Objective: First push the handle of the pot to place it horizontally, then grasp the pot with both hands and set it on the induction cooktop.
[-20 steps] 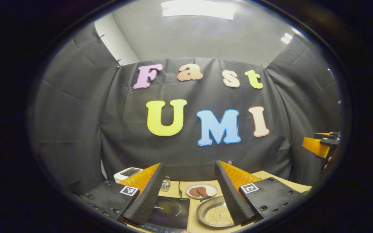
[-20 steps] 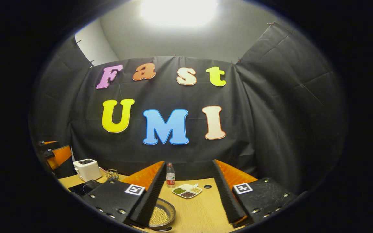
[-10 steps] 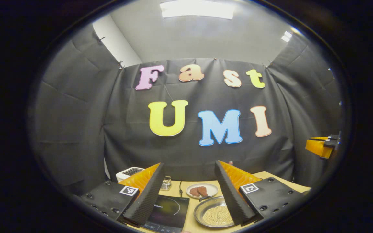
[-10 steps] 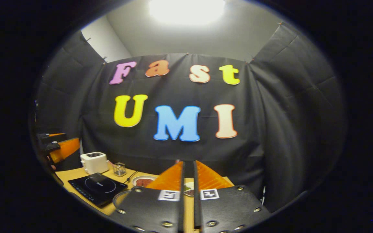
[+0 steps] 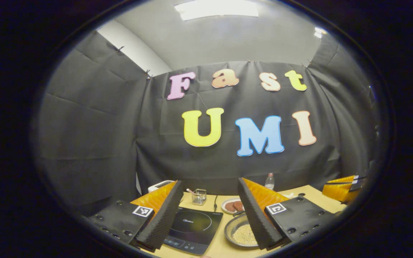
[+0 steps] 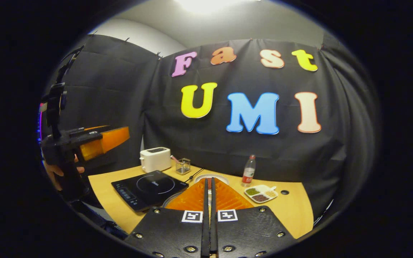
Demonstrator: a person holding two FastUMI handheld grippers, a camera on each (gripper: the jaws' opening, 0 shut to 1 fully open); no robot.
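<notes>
The pot (image 5: pixel 243 234) is a shallow metal pan holding pale beans, on the wooden table to the right of the black induction cooktop (image 5: pixel 193 229). Its thin handle (image 5: pixel 238 214) points away toward the back. My left gripper (image 5: pixel 209 182) hovers open above both, and its right finger covers part of the pot. In the right gripper view my right gripper (image 6: pixel 208 181) is shut with nothing between its fingers. A sliver of the pot's rim (image 6: pixel 171 199) shows left of those fingers, beside the cooktop (image 6: pixel 149 187). The left gripper (image 6: pixel 102 139) hangs high at the left, held by a hand (image 6: pixel 53 172).
A white toaster (image 6: pixel 155 158), a small wire holder (image 6: pixel 183 166), a plate of brown patties (image 5: pixel 232 205), a water bottle (image 6: pixel 248 170) and a divided dish of beans (image 6: pixel 262 193) stand along the back of the table (image 6: pixel 292 211). The black cloth wall is close behind.
My right gripper has shut, tilted down and swung left, bringing the cooktop and table into view. The left gripper view has shifted, so more of the cooktop shows.
</notes>
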